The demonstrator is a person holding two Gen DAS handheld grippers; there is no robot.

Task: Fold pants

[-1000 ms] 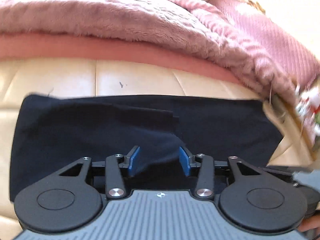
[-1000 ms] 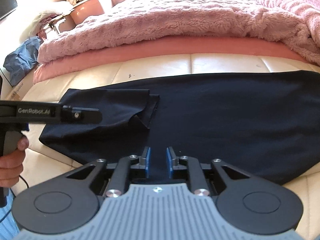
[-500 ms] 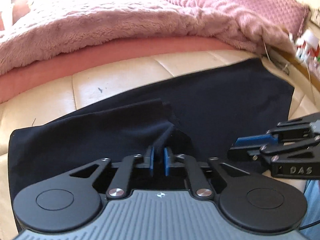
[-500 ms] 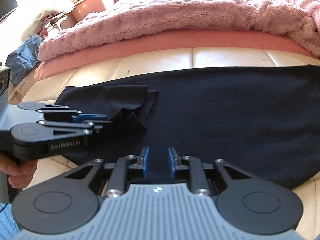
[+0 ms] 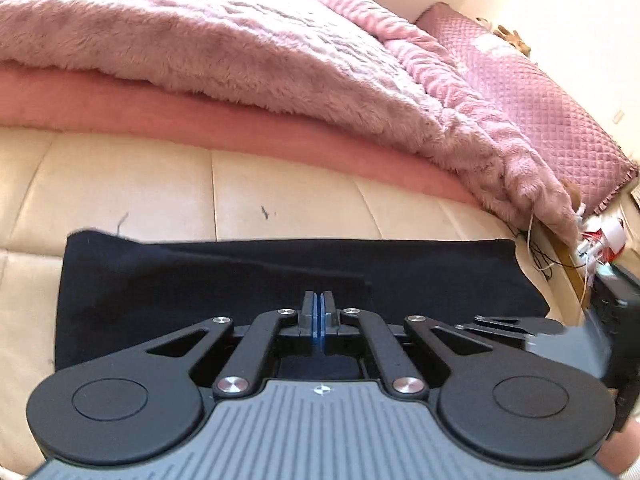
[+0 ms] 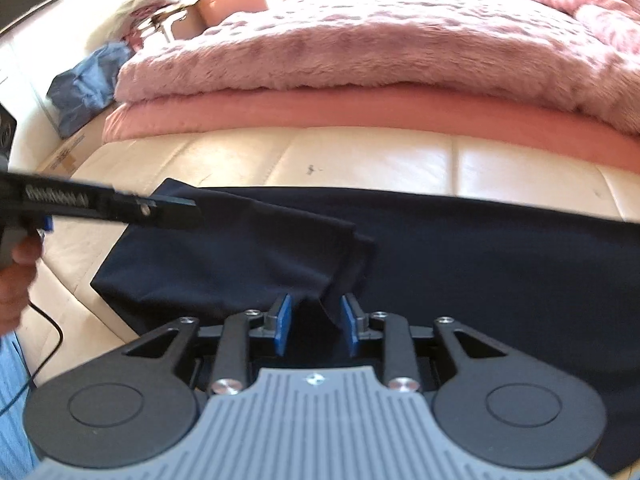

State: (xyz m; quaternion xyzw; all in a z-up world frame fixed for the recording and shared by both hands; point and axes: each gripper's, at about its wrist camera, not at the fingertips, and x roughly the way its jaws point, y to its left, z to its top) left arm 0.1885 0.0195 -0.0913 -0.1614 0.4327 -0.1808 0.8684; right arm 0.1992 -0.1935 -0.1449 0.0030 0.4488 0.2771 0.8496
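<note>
The dark navy pants (image 5: 240,280) lie spread flat across the cream leather seat (image 5: 120,184); they also show in the right wrist view (image 6: 480,264), with a folded-over flap (image 6: 248,256) at their left end. My left gripper (image 5: 319,312) is shut, pads together with nothing visible between them, over the pants' near edge. My right gripper (image 6: 314,320) is open, its blue pads on either side of the flap's raised near corner. The left gripper also shows from the side in the right wrist view (image 6: 120,210), above the pants' left end.
A fluffy pink blanket (image 5: 240,40) lies on a salmon sheet (image 5: 200,128) behind the cream seat. A quilted pink pillow (image 5: 540,92) is at the far right. A blue bag (image 6: 84,84) and clutter sit at the far left. Cables (image 5: 560,256) hang at the right edge.
My left gripper went from open to fully shut and swung back to face the pants squarely. My right gripper opened wider and moved left up to the folded flap.
</note>
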